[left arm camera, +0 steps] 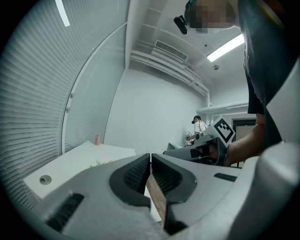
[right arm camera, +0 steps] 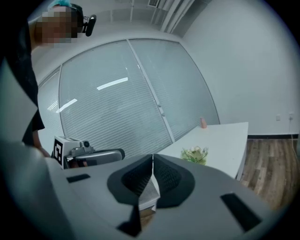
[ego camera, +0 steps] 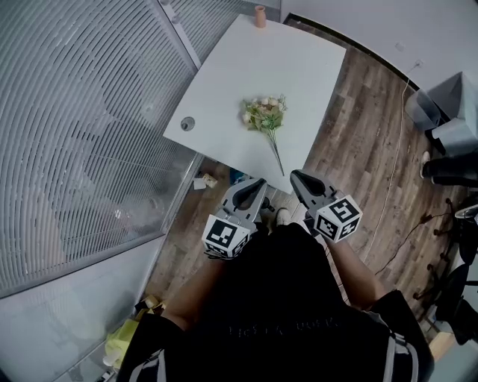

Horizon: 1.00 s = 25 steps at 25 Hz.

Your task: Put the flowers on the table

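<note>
A small bunch of pale flowers with green leaves lies on the white table, its stem pointing toward the near edge. In the right gripper view the flowers rest on the table ahead. My left gripper and right gripper are held close to my body, off the table's near edge, apart from the flowers. Both are shut with nothing between the jaws. The left gripper view shows its tips touching, and the right gripper view shows its tips touching too.
A small tan vase stands at the table's far edge. A round cable hole sits near the left edge. Glass walls with blinds run along the left. Wood floor, cables and chairs lie to the right.
</note>
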Each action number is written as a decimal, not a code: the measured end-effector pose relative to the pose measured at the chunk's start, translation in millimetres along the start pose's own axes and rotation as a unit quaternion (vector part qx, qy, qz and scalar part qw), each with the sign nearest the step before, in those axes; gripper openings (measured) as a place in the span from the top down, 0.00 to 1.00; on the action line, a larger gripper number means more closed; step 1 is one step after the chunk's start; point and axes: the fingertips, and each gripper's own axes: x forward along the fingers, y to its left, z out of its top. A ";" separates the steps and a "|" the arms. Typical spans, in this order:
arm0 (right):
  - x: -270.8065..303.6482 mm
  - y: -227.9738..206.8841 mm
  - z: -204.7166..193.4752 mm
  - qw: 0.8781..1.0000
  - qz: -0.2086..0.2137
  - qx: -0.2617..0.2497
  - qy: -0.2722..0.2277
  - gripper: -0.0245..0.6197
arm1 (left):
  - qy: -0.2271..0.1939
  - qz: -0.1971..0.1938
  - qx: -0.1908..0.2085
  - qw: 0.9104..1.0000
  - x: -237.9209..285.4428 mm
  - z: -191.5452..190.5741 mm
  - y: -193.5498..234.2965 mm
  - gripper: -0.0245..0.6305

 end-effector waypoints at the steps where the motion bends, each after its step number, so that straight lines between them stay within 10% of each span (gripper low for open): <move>1: -3.9 2.4 3.7 1.000 0.001 -0.011 -0.003 0.91 | 0.001 -0.001 0.004 1.000 -0.8 1.5 -1.1 0.93; 25: -35.5 70.1 83.0 0.986 0.049 -0.129 -0.096 0.91 | -0.057 0.010 0.020 0.998 -10.9 69.2 -12.0 0.93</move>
